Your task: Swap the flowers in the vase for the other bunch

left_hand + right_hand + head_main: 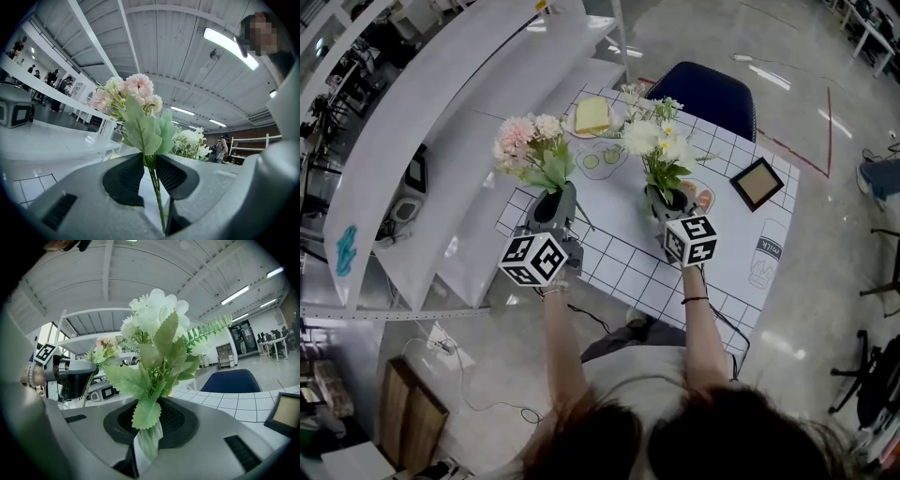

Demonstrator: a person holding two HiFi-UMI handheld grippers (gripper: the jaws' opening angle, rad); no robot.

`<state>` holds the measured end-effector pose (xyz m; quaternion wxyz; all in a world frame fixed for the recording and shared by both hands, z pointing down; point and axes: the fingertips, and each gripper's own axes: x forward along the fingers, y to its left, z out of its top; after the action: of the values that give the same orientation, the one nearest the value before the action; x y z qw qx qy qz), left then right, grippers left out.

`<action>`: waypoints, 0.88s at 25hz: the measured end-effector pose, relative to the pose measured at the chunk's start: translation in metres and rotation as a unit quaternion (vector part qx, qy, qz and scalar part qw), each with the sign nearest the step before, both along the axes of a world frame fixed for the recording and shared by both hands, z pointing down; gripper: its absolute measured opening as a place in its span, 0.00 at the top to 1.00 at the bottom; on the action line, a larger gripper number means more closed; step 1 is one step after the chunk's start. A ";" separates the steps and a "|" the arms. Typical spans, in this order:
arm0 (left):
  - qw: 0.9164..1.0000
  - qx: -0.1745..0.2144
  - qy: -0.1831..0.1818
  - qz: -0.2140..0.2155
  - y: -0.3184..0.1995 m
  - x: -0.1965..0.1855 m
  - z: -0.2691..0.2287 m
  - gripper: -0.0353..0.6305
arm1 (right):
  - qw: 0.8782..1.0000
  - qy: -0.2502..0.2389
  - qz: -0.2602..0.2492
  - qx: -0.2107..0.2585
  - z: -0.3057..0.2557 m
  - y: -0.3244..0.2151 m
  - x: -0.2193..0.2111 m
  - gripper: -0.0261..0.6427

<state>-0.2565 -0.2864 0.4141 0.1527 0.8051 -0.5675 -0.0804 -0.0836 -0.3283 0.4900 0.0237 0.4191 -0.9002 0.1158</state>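
Both bunches are held up above the white gridded table [623,272]. My left gripper [553,206] is shut on the thin green stems of the pink bunch [530,141], which stands upright. In the left gripper view the stems [152,176] pass between the dark pads of the left gripper [149,171], under the pink blooms [126,93]. My right gripper [667,202] is shut on the base of the white bunch [658,141], also upright. The right gripper view shows leaves and a pale stem bundle [149,439] pinched in the right gripper [149,427]. No vase shows plainly.
A plate with a yellow slice [592,117] lies at the table's far edge, with a dark picture frame [757,183] to the right. Behind the table stands a blue chair [708,94]. Long white shelves [441,141] run along the left.
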 end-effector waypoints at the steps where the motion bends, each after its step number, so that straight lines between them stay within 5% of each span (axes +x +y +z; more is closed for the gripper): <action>1: 1.000 0.000 0.000 -0.001 0.000 0.000 0.000 0.83 | 1.000 0.001 0.000 -0.001 0.001 0.000 0.000 0.89; 22: 1.000 0.001 0.000 0.002 0.005 0.006 -0.001 0.83 | 1.000 0.006 0.012 -0.001 0.000 0.005 -0.002 0.82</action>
<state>-0.2509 -0.2815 0.4135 0.1521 0.8064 -0.5659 -0.0802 -0.0852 -0.3236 0.4903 0.0280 0.4306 -0.8949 0.1142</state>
